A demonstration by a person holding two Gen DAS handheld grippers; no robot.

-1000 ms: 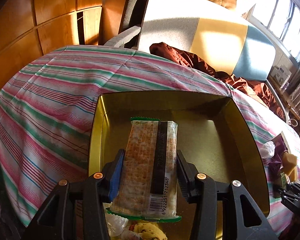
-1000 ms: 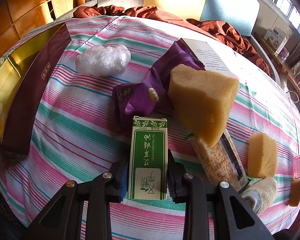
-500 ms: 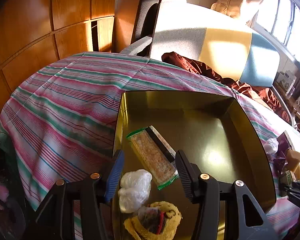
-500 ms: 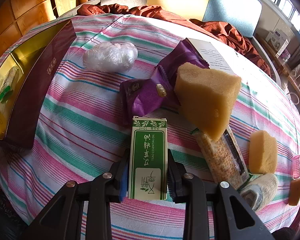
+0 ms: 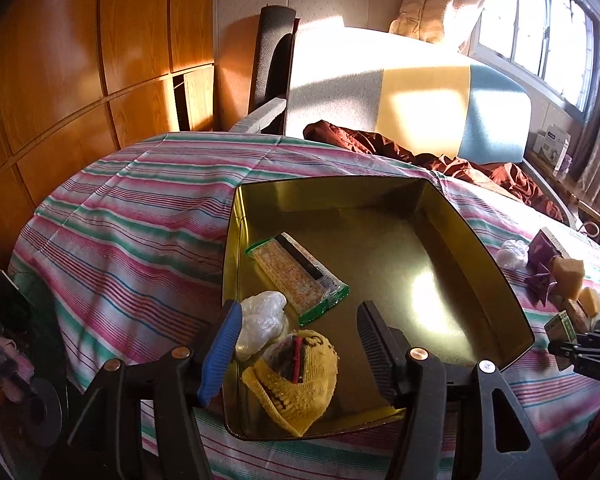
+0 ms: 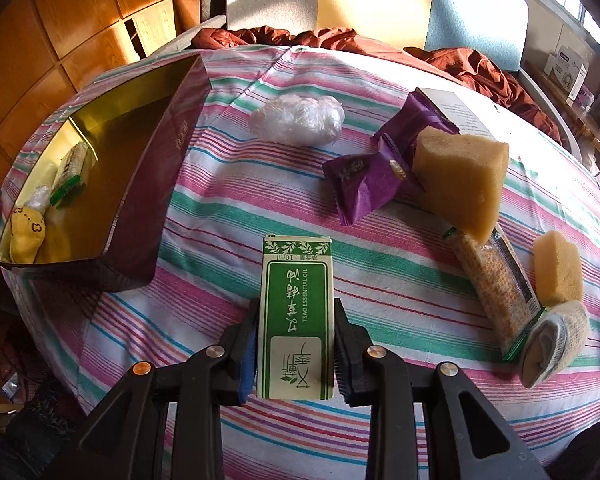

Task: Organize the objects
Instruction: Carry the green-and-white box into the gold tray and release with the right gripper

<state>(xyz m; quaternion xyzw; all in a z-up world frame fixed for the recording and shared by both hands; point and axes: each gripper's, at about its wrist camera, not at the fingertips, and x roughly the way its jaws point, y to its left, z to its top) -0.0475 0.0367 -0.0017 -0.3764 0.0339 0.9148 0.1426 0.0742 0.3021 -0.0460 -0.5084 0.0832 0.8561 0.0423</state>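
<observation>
Right gripper (image 6: 296, 354) clamped on green box (image 6: 296, 320), left gripper (image 5: 300, 344) opening, empty, over tin (image 5: 476, 256) beside sponge (image 6: 460, 184).

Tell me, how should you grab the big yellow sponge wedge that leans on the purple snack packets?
Best to grip the big yellow sponge wedge across its thick upper end, coming from above. Its two broad flat faces suit the pads, while its narrow tip points down onto the long cracker packet and the purple snack packets crowd its left side.
</observation>
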